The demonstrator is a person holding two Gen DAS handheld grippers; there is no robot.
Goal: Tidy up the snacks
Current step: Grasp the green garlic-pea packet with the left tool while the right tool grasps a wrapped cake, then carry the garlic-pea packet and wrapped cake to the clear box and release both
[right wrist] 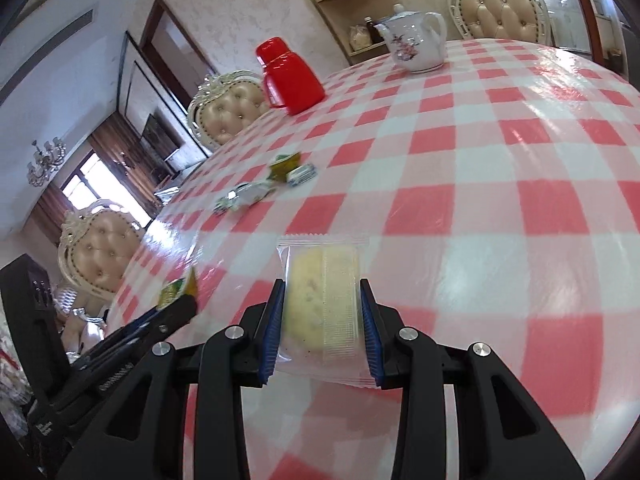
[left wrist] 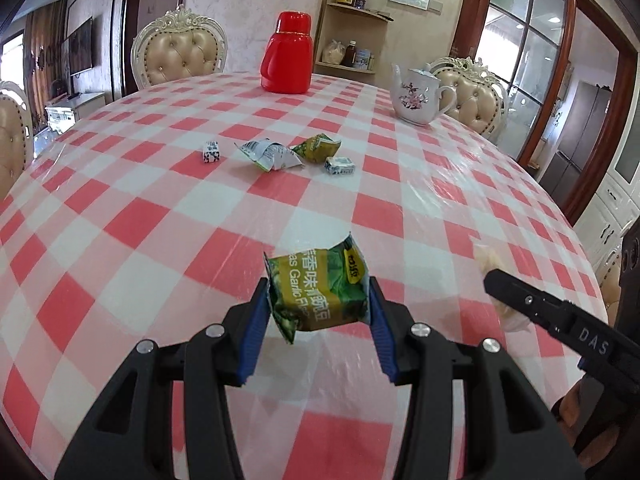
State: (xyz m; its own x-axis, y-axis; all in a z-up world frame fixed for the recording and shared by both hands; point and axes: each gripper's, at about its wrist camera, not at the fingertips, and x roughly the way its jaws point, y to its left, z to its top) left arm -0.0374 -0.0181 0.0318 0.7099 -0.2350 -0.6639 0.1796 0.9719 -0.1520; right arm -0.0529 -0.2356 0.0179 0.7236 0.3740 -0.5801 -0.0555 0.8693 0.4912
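My left gripper (left wrist: 318, 300) is shut on a green snack packet (left wrist: 320, 288) with garlic lettering, held above the checked tablecloth (left wrist: 160, 200). My right gripper (right wrist: 322, 312) is shut on a clear-wrapped pale cake (right wrist: 320, 300). In the left wrist view the right gripper's finger (left wrist: 540, 304) enters from the right, with the cake (left wrist: 490, 260) partly behind it. In the right wrist view the left gripper (right wrist: 176, 308) shows at the left with the green packet's edge (right wrist: 178, 290). Farther back lie loose snacks: a small cube (left wrist: 211, 151), a silvery packet (left wrist: 270, 154), a green packet (left wrist: 318, 146) and a small candy (left wrist: 340, 165).
A red thermos (left wrist: 288, 54) and a white flowered teapot (left wrist: 416, 94) stand at the table's far side. Tufted cream chairs (left wrist: 178, 50) ring the table. A wall shelf (left wrist: 352, 36) with jars sits behind.
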